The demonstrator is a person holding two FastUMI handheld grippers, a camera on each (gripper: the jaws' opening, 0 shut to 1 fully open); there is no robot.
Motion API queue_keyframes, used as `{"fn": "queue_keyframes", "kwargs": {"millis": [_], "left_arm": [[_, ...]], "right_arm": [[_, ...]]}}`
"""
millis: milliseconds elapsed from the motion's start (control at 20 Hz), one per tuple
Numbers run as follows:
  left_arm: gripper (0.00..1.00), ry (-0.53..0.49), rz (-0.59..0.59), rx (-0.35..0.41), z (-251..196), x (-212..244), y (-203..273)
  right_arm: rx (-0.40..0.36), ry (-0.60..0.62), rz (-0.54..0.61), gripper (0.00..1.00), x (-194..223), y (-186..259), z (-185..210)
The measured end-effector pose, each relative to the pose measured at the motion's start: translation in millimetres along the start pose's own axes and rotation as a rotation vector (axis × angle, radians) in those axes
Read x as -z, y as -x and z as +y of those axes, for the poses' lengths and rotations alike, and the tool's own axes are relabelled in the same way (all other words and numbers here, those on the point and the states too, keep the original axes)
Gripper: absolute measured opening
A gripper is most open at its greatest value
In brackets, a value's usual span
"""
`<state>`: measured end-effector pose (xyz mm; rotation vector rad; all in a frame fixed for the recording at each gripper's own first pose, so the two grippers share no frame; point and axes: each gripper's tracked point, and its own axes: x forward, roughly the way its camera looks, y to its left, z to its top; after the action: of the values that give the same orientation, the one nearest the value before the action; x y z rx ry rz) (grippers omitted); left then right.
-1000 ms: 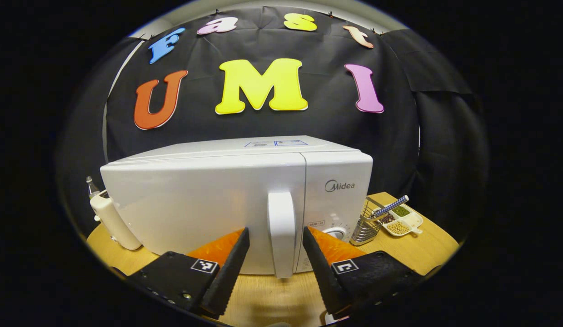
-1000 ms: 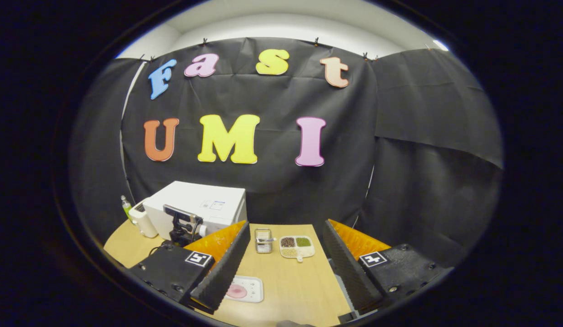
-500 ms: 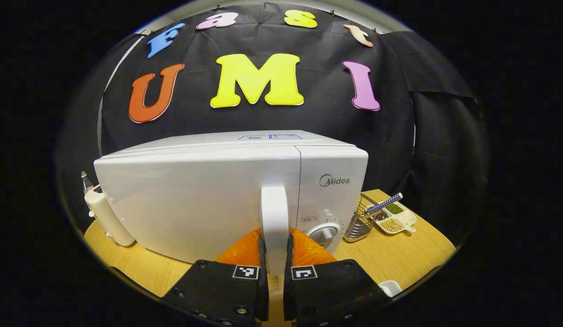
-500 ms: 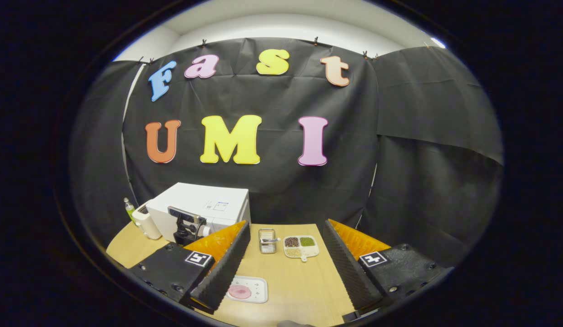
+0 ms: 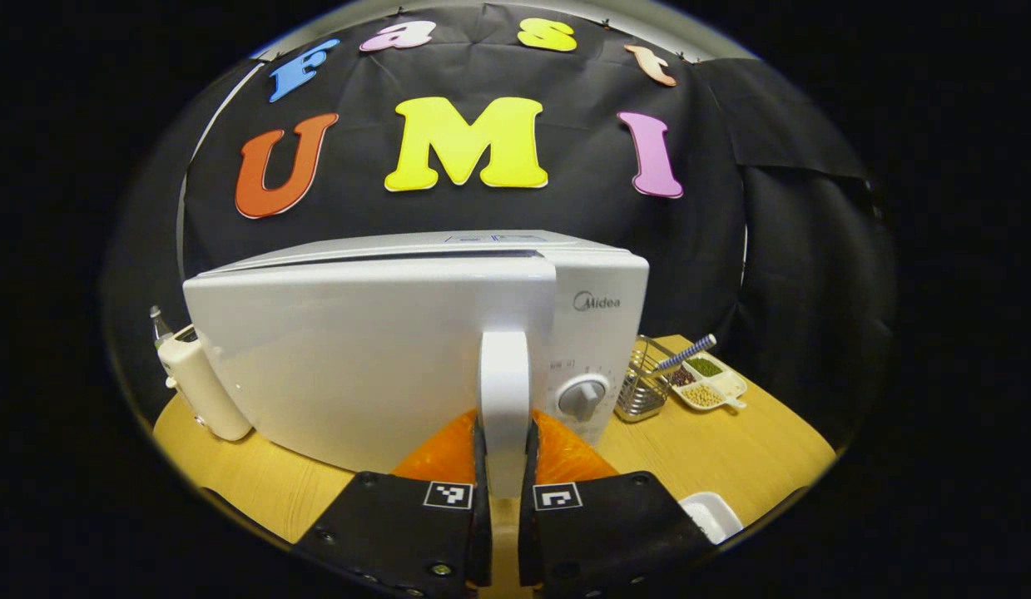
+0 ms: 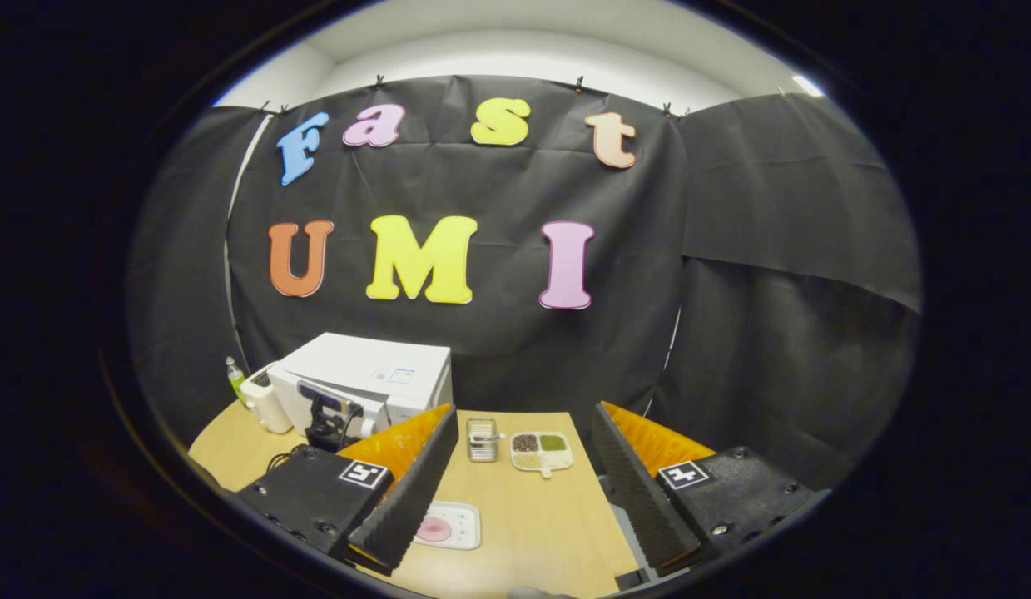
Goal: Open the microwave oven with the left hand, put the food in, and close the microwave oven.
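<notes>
We see the left claw [image 5: 504, 466] closed tight on the white vertical door handle [image 5: 504, 391] of the microwave oven [image 5: 382, 349], one finger pressed to each side of the handle's lower end. The door [image 5: 365, 349] stands slightly ajar: a dark gap runs along its top edge, and its handle side sits forward of the control panel [image 5: 602, 333], where a round dial [image 5: 582, 398] shows just right of the handle.

The oven rests on a wooden bench [image 5: 731, 453]. To its left we note a white appliance [image 5: 200, 393] leaning beside it. To its right, a wire basket [image 5: 640, 391] with a striped-handled utensil [image 5: 686, 353] propped in it, and next to that a divided dish of beans [image 5: 705, 386]. A corner of a white tray [image 5: 711, 516] shows at the bench's near edge.

In the right gripper view, the right claw [image 6: 523, 491] is wide open and holds nothing, poised above the bench [image 6: 532, 524]. Below its left finger lies the food tray [image 6: 448, 526], white with a pink round item on it, flat on the bench and well apart from the oven [image 6: 369, 376]. The left gripper's body [image 6: 328, 416] sits at the oven's front. The basket [image 6: 482, 439] and bean dish [image 6: 542, 451] stand side by side beyond the claw.
</notes>
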<state>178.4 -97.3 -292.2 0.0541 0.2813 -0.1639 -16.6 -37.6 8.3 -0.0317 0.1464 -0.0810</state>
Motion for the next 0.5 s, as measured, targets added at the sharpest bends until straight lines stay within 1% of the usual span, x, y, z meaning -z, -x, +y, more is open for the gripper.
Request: {"fn": "queue_keyframes", "kwargs": {"millis": [150,200,300,350,400,500], "left_arm": [[0.12,0.050,0.006,0.038,9,18,44],[0.12,0.036,0.001,0.039,14,20,58],[0.12,0.005,0.007,0.016,28,27,85],[0.12,0.011,0.014,0.002,36,32,96],[0.12,0.027,0.021,-0.015,43,38,108],[0.12,0.023,0.023,-0.050,58,44,128]], "right_arm": [[-0.032,0.014,-0.003,1.00,2,0,11],[-0.046,0.016,-0.001,1.00,3,-1,17],[-0.098,0.004,-0.005,1.00,1,-6,36],[-0.125,0.002,-0.006,0.96,1,-9,46],[-0.147,0.010,-0.007,1.00,2,-11,55],[-0.201,0.021,-0.013,1.00,2,-14,77]]}}
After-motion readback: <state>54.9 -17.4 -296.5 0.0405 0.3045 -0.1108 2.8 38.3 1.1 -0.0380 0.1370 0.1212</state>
